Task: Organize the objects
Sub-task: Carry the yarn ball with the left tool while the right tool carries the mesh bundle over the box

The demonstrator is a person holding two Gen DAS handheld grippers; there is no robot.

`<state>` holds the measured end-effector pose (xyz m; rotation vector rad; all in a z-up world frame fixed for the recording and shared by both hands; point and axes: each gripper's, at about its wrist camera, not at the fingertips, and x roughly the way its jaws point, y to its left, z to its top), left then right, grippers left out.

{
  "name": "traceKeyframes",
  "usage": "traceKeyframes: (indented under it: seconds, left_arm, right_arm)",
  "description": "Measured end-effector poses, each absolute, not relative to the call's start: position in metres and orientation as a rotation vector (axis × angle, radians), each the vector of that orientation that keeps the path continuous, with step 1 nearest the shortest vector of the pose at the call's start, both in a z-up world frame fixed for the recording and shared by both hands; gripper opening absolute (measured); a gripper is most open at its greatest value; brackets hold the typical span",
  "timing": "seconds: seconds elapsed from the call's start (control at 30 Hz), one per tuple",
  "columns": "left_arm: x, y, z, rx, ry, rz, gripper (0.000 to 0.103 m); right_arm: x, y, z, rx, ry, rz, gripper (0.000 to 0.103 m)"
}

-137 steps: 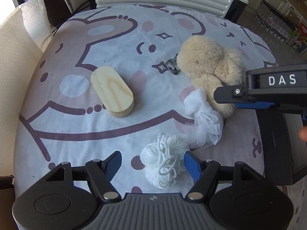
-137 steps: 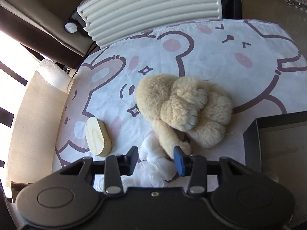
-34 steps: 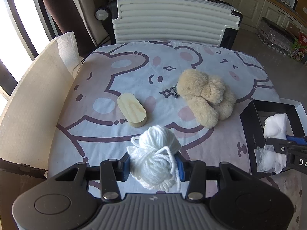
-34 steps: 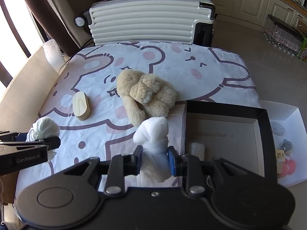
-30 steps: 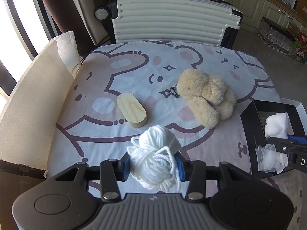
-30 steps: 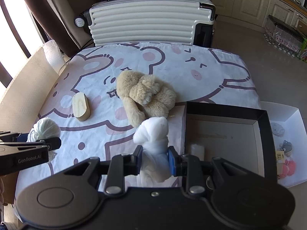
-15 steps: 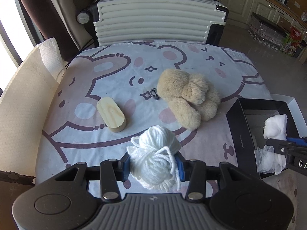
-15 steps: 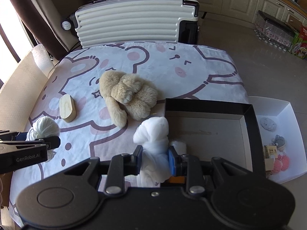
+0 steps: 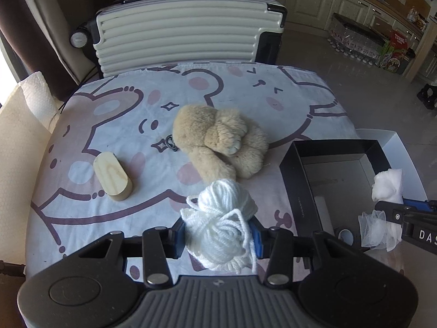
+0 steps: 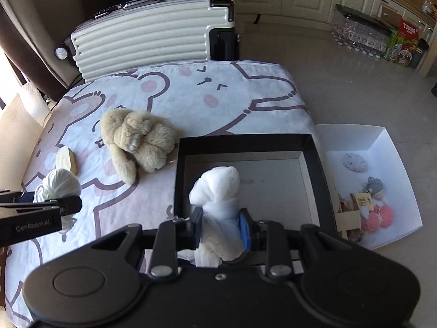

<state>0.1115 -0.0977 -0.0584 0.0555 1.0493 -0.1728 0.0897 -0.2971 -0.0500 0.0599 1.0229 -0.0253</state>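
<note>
My left gripper point(image 9: 218, 231) is shut on a white yarn ball point(image 9: 222, 218), held above the bear-print cloth point(image 9: 109, 114) near its front edge. My right gripper point(image 10: 220, 225) is shut on a white mesh bundle point(image 10: 218, 191), held over the near part of the black box point(image 10: 314, 150). That bundle point(image 9: 387, 186) also shows at the right of the left wrist view, above the black box point(image 9: 297, 188). A tan plush toy point(image 9: 218, 142) lies mid-table, and an oval wooden block point(image 9: 112, 175) sits to its left.
A white ribbed suitcase point(image 9: 180, 38) stands behind the table. A white open box point(image 10: 379, 169) holding small toys sits on the floor to the right of the black box. Cream foam sheets point(image 9: 16, 142) lean at the left edge. A small metal clasp point(image 9: 170, 145) lies beside the plush.
Both grippers have moved to the right with their loads. The mesh bundle now hangs over the black box, and the yarn ball is nearer to it.
</note>
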Motion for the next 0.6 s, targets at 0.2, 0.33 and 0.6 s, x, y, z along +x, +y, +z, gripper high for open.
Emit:
traceKeyframes:
  seconds: [0.2, 0.33, 0.6]
  left_arm:
    - [0.112, -0.116, -0.059, 0.043, 1.046, -0.217, 0.046]
    - [0.113, -0.125, -0.058, 0.033, 1.047, -0.238, 0.046]
    - [0.113, -0.137, -0.056, -0.031, 1.030, -0.299, 0.046]
  right_arm:
    - [0.085, -0.316, -0.050, 0.072, 1.019, -0.062, 0.029]
    - [0.082, -0.326, -0.052, 0.079, 1.019, -0.085, 0.029]
    - [0.079, -0.343, -0.053, 0.096, 1.010, -0.116, 0.029]
